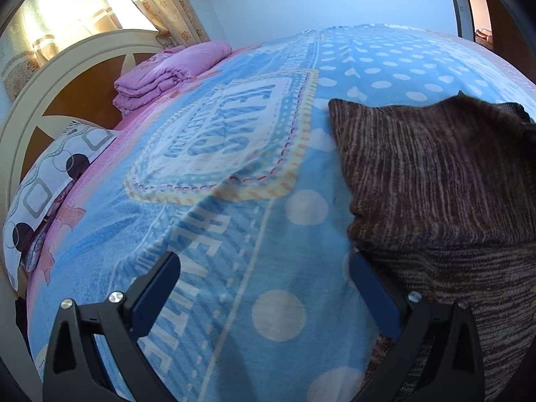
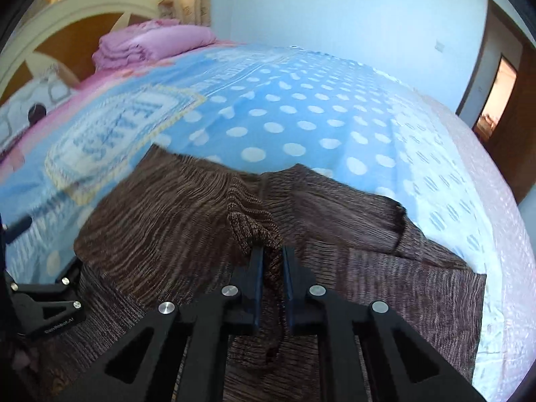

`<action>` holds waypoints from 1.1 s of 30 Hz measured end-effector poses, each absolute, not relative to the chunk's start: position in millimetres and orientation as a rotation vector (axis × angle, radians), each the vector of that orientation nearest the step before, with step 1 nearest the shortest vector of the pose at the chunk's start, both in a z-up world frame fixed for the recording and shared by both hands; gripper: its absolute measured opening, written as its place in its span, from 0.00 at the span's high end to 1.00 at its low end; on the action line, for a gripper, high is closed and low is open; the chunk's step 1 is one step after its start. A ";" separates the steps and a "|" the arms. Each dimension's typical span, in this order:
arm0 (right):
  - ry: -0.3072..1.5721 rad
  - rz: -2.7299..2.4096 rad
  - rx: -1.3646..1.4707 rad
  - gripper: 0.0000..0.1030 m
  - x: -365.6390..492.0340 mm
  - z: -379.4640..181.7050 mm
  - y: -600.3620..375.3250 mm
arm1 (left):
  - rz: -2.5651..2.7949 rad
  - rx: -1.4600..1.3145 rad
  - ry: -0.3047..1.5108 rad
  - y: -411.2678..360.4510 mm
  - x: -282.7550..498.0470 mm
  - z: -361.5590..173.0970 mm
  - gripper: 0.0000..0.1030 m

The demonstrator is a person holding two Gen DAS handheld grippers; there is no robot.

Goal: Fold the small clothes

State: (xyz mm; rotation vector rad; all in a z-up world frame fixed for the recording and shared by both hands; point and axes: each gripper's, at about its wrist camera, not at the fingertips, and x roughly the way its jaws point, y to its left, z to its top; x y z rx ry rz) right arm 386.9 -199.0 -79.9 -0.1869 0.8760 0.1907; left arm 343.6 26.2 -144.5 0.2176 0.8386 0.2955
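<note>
Headboard: cream arched frame with brown panels, at the head end of the bed, far left in both views.

Pillow: white with grey squares and dark circles, lying against the headboard at the bed's left edge.

Folded pink quilt: stacked at the head end of the bed, beside the headboard, well apart from the garment.

Curtain: pale, patterned, hanging behind the headboard, lit from outside.

Blue blanket: spread over the bed; white polka dots, a lettered panel edged with yellow stitching near the head end.

Left gripper: jaws spread wide, nothing between them but bare blanket. Its right finger sits just beside the garment's left edge; whether it touches cannot be told. Also visible at the lower left of the right wrist view.

Brown striped knit garment: lying flat on the blanket toward the near edge of the bed, with part of it folded over itself.

Right gripper: jaws drawn together, clamped on a bunched ridge of the garment's fabric, which is lifted above the rest of the cloth.

Doorway: brown frame, in the wall at far right.
</note>
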 end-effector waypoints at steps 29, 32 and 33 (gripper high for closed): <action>0.940 0.260 0.136 0.98 343.1 -85.4 -272.1 | 0.242 0.406 0.779 -12.1 349.7 -139.0 0.00; 0.956 0.268 0.120 0.98 337.2 -81.5 -270.3 | 0.257 0.368 0.808 6.9 358.1 -139.9 0.00; 0.972 0.263 0.106 0.98 337.5 -85.6 -268.9 | 0.253 0.364 0.818 9.5 357.7 -140.8 0.00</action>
